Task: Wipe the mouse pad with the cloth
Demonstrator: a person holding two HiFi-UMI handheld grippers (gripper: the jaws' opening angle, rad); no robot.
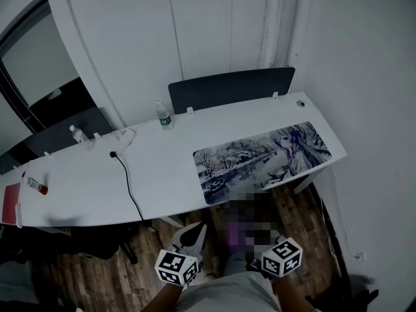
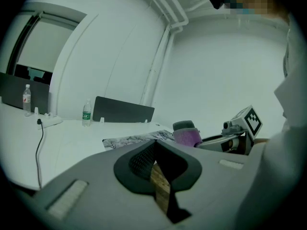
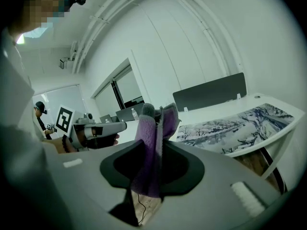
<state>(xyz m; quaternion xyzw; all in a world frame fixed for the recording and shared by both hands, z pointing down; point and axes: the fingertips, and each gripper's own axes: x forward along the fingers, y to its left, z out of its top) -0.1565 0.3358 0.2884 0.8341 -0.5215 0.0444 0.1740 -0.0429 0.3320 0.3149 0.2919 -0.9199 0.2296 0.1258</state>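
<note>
The long mouse pad, printed with a snowy scene, lies at the right end of the white desk. It also shows in both gripper views: mouse pad, mouse pad. Both grippers are held low in front of the desk, over the wooden floor. My right gripper is shut on a purple fleece cloth, which sticks up past its jaws. In the left gripper view the cloth shows off to the right. My left gripper is shut with nothing in it, and only floor shows behind its jaws.
A dark divider panel stands along the desk's back edge, with a water bottle to its left. A black cable runs across the desk and over the front edge. A second bottle and a red item lie far left.
</note>
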